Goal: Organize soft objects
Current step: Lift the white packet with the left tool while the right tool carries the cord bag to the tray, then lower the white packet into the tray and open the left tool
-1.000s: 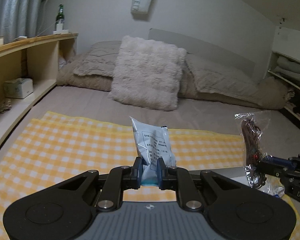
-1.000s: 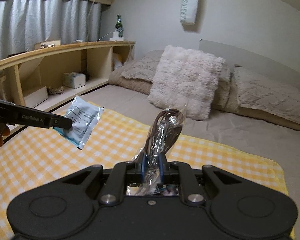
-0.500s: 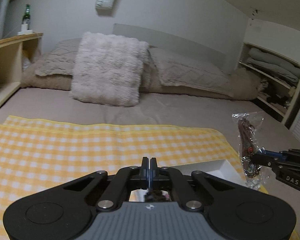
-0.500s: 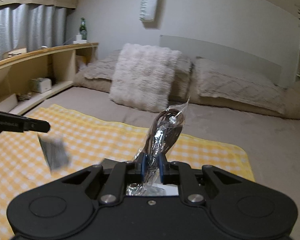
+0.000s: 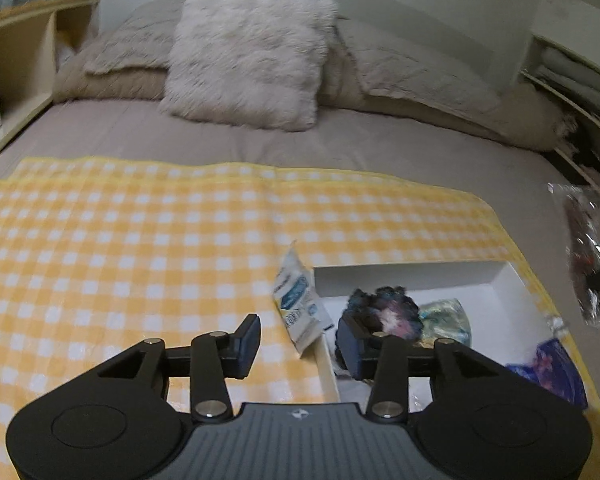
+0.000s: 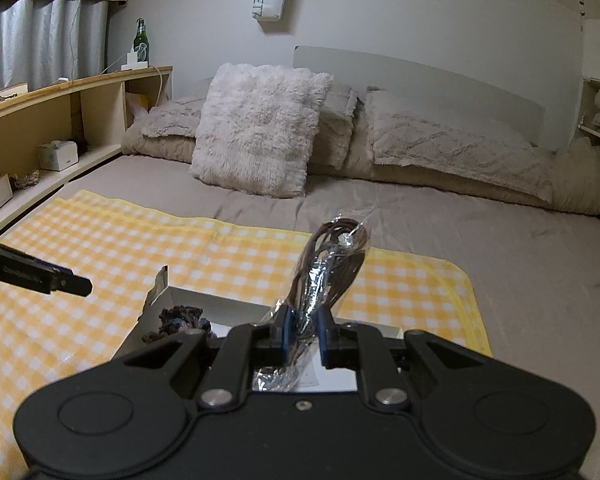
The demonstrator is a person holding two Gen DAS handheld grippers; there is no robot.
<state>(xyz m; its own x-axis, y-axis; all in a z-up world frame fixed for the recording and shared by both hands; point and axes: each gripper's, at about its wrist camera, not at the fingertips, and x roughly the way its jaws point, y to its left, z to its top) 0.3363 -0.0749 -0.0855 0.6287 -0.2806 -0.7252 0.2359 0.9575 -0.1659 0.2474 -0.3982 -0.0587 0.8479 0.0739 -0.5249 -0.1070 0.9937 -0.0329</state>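
Counted in the two views: one white tray [image 5: 400, 270], one white sachet with blue print [image 5: 298, 304], one clear bag of brown cord [image 6: 328, 258], one dark purple fuzzy item [image 5: 384, 312], one pale green wrapped item [image 5: 446, 316] and one blue-purple packet [image 5: 552, 368]. The left claw [image 5: 298, 346] stands wide open and empty, its fingers touching nothing; the sachet lies just ahead of the gap between them, tilted against the outside of the tray's left wall, partly on the cloth. The dark fuzzy item and the green wrapped item lie inside the tray, just beyond the left claw's right finger; the blue-purple packet lies farther to that claw's right, and whether it is inside the tray cannot be told. The right claw [image 6: 302, 338] is closed on the lower part of the cord bag, which rises upright from between its fingers, held above the tray's near end and clear of it. The left claw's finger shows at the left of the right wrist view, well apart from the bag. The tray rests on a yellow-and-white checked cloth [image 5: 140, 248] spread over a grey-brown bed [image 6: 520, 256]. Beyond both claws, at the head of the bed, one fluffy cushion [image 6: 260, 128] leans against two beige pillows [image 6: 440, 144]. A wooden shelf unit [image 6: 60, 100] runs along the left, carrying one green bottle [image 6: 141, 42]; grey curtains [image 6: 40, 40] hang behind it.
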